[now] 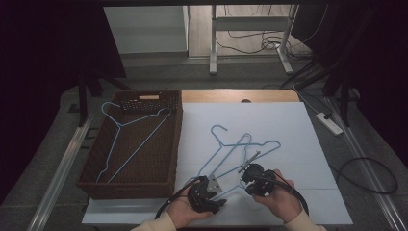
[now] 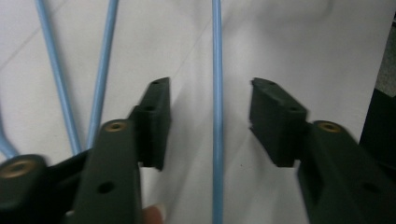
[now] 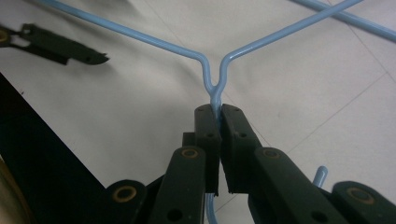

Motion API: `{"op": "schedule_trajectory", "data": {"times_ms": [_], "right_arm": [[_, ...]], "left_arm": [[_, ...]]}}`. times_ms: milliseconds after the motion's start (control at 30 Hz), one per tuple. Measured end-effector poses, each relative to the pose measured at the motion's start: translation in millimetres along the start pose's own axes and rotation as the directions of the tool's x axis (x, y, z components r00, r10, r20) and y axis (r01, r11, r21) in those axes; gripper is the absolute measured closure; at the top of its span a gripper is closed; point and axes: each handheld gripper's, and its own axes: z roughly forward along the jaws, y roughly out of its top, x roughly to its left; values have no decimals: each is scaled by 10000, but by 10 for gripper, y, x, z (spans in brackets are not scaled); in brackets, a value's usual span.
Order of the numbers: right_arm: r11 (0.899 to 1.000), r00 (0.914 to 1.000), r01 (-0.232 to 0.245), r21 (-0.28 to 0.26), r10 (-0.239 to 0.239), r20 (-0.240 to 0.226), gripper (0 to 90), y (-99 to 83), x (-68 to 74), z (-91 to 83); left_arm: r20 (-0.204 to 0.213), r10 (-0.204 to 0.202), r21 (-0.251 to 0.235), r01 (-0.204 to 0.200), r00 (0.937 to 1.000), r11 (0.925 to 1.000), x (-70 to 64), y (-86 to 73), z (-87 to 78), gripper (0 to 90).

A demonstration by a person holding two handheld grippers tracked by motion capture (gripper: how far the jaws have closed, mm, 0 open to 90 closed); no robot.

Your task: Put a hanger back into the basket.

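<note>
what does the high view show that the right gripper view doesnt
High view alone: the brown wicker basket at the table's left with one blue hanger lying in it, both of the person's hands, the left gripper and the floor with cables beyond the table.

Right gripper view alone: a close look at the right gripper, jaws shut on the neck of a blue hanger just below where its two shoulders meet.

Both share: the white table sheet and the blue hangers lying on it.
</note>
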Motion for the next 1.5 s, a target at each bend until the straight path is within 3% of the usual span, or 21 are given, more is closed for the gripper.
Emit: {"op": "schedule_trajectory", "data": {"times_ms": [233, 300, 467, 600, 633, 700, 733, 767, 867, 967, 1033, 1067, 1167, 1200, 1267, 1300, 1367, 1433, 1500], "right_arm": [[9999, 10000, 64, -99, -64, -2, 866, 0, 0, -7], [9999, 10000, 42, -121, -43, -34, 866, -2, 2, -14], [9993, 10000, 22, -385, -22, -9, 864, -11, -9, -48], [9957, 9999, 16, -931, -25, -100, 826, -24, -32, -96], [9858, 9988, -89, -1674, 8, -483, 733, -35, -68, -151], [9678, 9991, -140, -2513, 33, -430, 587, -46, -107, -214], [9678, 9991, -140, -2513, 33, -430, 587, -46, -107, -214], [9341, 9989, -385, -3549, 260, -398, 506, -77, -189, -276], [8705, 9954, -873, -4844, 572, -765, 418, -144, -313, -347], [8066, 9924, -1179, -5793, 743, -985, 399, -231, -420, -417], [7536, 9896, -1428, -6416, 992, -1037, 391, -298, -479, -462], [7536, 9896, -1428, -6416, 992, -1037, 391, -298, -479, -462], [6760, 9835, -1809, -7144, 1311, -1249, 390, -421, -575, -535], [6547, 9812, -1917, -7312, 1433, -1290, 386, -485, -622, -567], [6489, 9801, -1963, -7351, 1529, -1267, 387, -521, -646, -576], [6358, 9764, -2095, -7429, 1766, -1243, 387, -597, -692, -574], [6300, 9715, -2290, -7420, 1953, -1340, 387, -669, -737, -553], [6362, 9695, -2341, -7352, 2095, -1274, 389, -725, -767, -510], [6520, 9711, -2198, -7257, 2174, -988, 390, -768, -780, -460]], "left_arm": [[228, -131, -3, 131, 9997, 9999, 37, -2, 5, 811], [470, -218, -45, 221, 9987, 9997, 50, 0, -2, 846], [386, -221, -193, 229, 9990, 9996, 51, 13, -30, 865], [317, -371, -407, 384, 9988, 9984, 60, 10, -56, 867], [320, -397, -453, 411, 9987, 9981, 66, 11, -70, 868], [228, -387, -562, 399, 9990, 9976, 71, 13, -97, 868], [194, -399, -617, 410, 9990, 9973, 71, 13, -109, 868], [152, -421, -699, 431, 9990, 9966, 74, 11, -123, 868], [81, -515, -861, 520, 9986, 9949, 91, 3, -156, 869], [1, -693, -1053, 690, 9976, 9920, 133, -9, -201, 869], [14, -723, -1093, 720, 9974, 9914, 146, -12, -215, 869], [-8, -770, -1163, 764, 9970, 9903, 156, -14, -228, 869], [-58, -909, -1424, 892, 9958, 9858, 180, -16, -277, 870], [-33, -956, -1555, 939, 9954, 9834, 181, -16, -295, 870], [-21, -934, -1581, 919, 9956, 9831, 178, -16, -301, 870], [-102, -903, -1700, 873, 9959, 9816, 164, -15, -309, 870], [-180, -875, -1772, 830, 9960, 9807, 143, -13, -316, 870], [-172, -902, -1864, 854, 9958, 9787, 128, -10, -335, 870], [-223, -858, -1869, 801, 9961, 9791, 124, -7, -352, 870]]}}
